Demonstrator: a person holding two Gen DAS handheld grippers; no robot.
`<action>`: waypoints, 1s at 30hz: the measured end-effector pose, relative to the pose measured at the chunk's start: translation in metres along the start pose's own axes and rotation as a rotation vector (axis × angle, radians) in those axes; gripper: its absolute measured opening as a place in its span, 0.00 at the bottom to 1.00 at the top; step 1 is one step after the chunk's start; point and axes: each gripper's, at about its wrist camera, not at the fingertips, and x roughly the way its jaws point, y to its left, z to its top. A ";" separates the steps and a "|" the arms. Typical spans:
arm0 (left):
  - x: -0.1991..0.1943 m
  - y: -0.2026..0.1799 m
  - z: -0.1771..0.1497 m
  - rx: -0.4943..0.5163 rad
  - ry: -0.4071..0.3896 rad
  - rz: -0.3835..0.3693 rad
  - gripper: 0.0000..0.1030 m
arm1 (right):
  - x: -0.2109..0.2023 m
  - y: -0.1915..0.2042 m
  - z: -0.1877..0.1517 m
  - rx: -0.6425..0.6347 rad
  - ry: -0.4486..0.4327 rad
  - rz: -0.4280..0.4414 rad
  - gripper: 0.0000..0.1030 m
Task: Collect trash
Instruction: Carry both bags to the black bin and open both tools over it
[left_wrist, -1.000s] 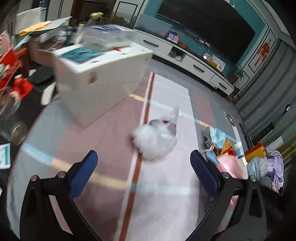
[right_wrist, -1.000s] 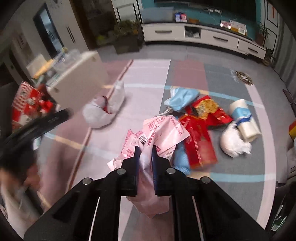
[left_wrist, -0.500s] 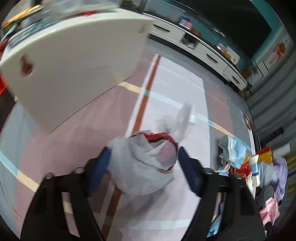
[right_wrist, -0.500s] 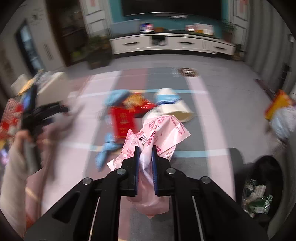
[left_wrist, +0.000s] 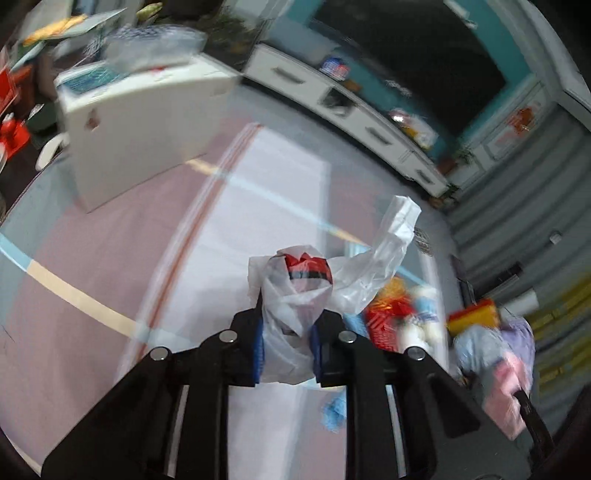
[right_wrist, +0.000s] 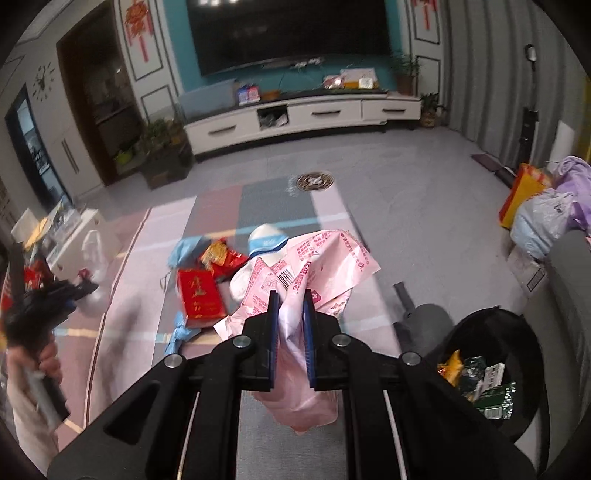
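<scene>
Home living room: television (right_wrist: 291, 33), media cabinet (right_wrist: 303, 118)

The left gripper (left_wrist: 286, 347) is angled downward, its jaws having just been closing, and a white plastic bag (left_wrist: 295, 295) is now pinched between the blue pads; the right gripper (right_wrist: 290, 332) is likewise tilted downward, clamped tight on a pink plastic bag (right_wrist: 310, 266); in the right wrist view, the person's left hand (right_wrist: 48, 363) is seen wrapped round the left gripper's handle, a pale sleeve (right_wrist: 26, 417) below it.
</scene>
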 end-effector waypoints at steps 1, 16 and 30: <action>-0.009 -0.016 -0.006 0.017 -0.006 -0.036 0.20 | -0.003 -0.004 0.001 0.010 -0.008 -0.006 0.12; -0.026 -0.216 -0.109 0.362 0.123 -0.360 0.20 | -0.061 -0.101 0.003 0.192 -0.137 -0.141 0.12; 0.049 -0.309 -0.213 0.538 0.359 -0.424 0.21 | -0.041 -0.210 -0.037 0.427 0.012 -0.303 0.13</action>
